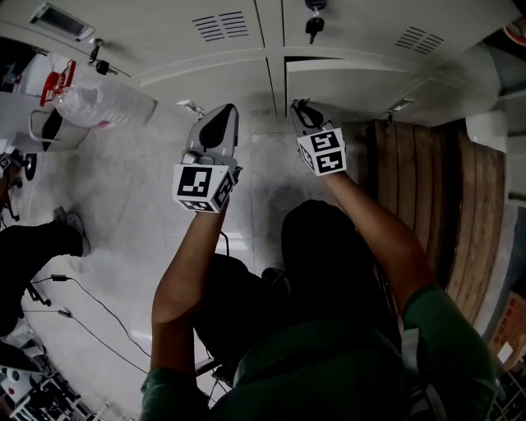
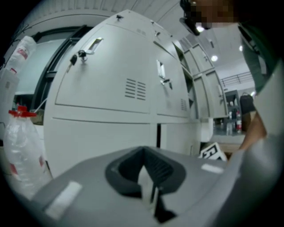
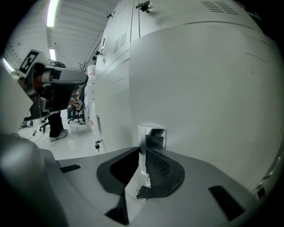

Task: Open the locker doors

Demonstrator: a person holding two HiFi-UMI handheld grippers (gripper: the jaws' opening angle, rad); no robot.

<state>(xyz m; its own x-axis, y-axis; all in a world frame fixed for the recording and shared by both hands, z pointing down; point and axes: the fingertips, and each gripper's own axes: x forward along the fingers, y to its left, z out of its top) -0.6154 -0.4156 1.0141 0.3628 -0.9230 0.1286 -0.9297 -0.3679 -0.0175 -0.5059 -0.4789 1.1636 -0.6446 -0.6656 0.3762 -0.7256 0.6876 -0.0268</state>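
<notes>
My right gripper (image 3: 144, 154) has its jaws clamped on the chrome handle (image 3: 153, 135) to pull this locker door (image 3: 199, 88) open; my left gripper (image 2: 148, 174) waits alongside, jaws closed and empty.

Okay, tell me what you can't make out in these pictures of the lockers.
The handle: right gripper view, lower part hidden between the jaws; head view, behind the right gripper.
The key: head view, top cut off by the frame edge.
The plastic bottle: left gripper view, cut by the left edge, label blurred.
Behind the locker door: right gripper view, the door itself covers it.
</notes>
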